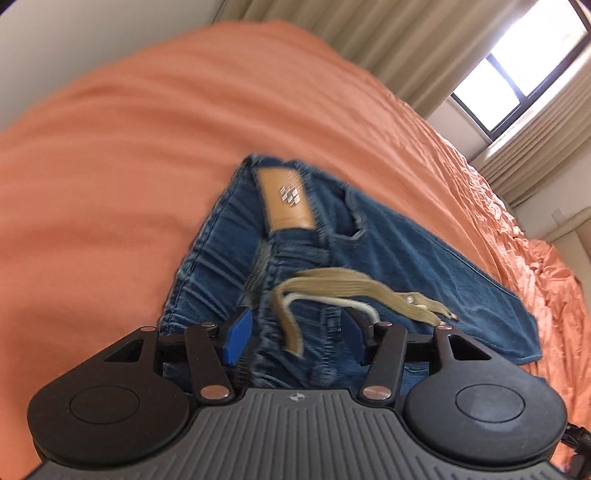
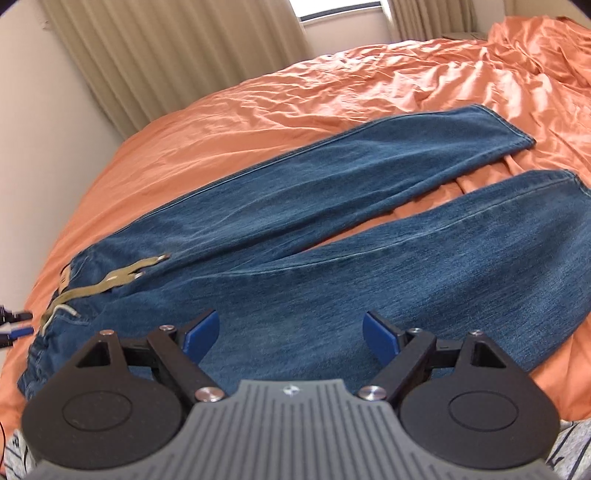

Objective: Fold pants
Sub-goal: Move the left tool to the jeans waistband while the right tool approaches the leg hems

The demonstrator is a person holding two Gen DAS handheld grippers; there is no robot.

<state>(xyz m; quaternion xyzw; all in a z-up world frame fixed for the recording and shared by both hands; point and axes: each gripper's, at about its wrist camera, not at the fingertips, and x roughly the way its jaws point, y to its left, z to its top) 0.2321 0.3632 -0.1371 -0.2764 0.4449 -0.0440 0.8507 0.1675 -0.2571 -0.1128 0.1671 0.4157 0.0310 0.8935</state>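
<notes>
1. Left wrist view: my left gripper (image 1: 295, 334) is spread wide, pads either side of the elastic waistband of the jeans (image 1: 388, 251), nothing pinched. I can't tell if the pads touch the denim. A tan drawstring (image 1: 332, 282) with a white cord lies loose across the waist, right between my fingers; it looks likely to snag. A tan leather patch (image 1: 286, 201) shows further along the band.
2. Same view, surroundings: orange bedsheet (image 1: 147, 147) under everything, beige curtains (image 1: 369, 33) and a window (image 1: 517, 70) behind.
3. Right wrist view: my right gripper (image 2: 291, 334) is also spread, empty, over the upper thigh area of the jeans. Both legs lie flat and splayed apart in a V, upper leg hem (image 2: 506, 129) and lower leg hem (image 2: 569, 184) well apart, sheet showing between.
4. Progress: I judge no fold made yet; legs need bringing together, then folding lengthwise.
5. Sheet is wrinkled near the hems; nothing else on the bed blocks.
</notes>
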